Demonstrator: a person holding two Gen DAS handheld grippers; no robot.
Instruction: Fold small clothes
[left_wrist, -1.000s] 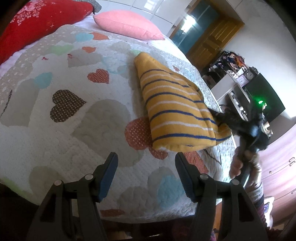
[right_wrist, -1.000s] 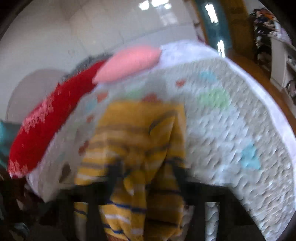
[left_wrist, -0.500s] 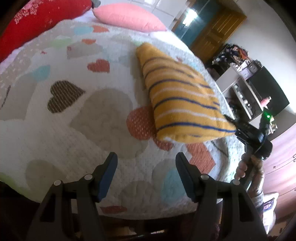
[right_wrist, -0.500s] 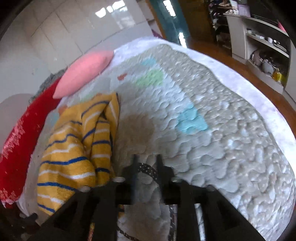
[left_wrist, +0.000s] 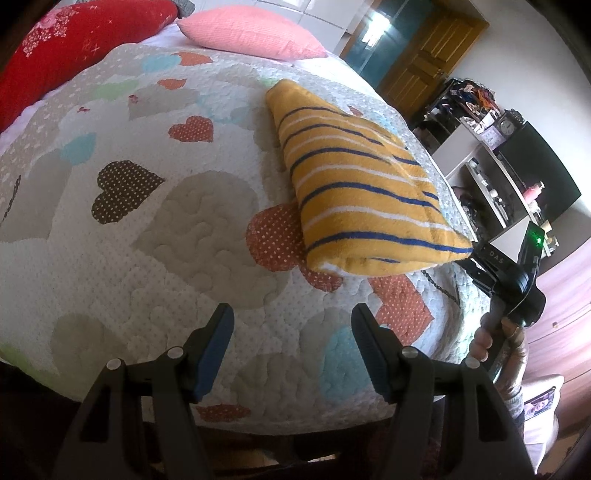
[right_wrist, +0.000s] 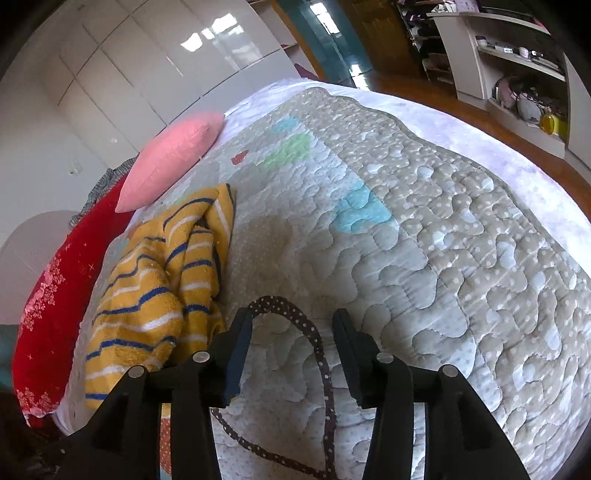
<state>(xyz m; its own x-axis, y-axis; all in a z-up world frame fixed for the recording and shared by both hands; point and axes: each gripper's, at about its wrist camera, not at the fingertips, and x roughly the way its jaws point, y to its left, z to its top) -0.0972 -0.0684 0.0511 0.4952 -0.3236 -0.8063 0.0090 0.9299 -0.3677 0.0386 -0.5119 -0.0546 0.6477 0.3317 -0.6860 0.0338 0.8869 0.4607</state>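
The yellow striped garment (left_wrist: 365, 199) lay folded over on the heart-patterned quilt (left_wrist: 147, 229), right of centre in the left wrist view and at the left edge in the right wrist view, where its layers looked bunched rather than flat. The right gripper (right_wrist: 288, 354) hung just beside it at the lower middle of its own frame, jaws opening with only quilt between them, so I judged a fold had just been laid and let go. The left gripper (left_wrist: 291, 347) hovered spread and empty at the bottom of its frame, well short of the cloth. The next move, I reckoned, called for smoothing the bundle or taking an edge for another fold.
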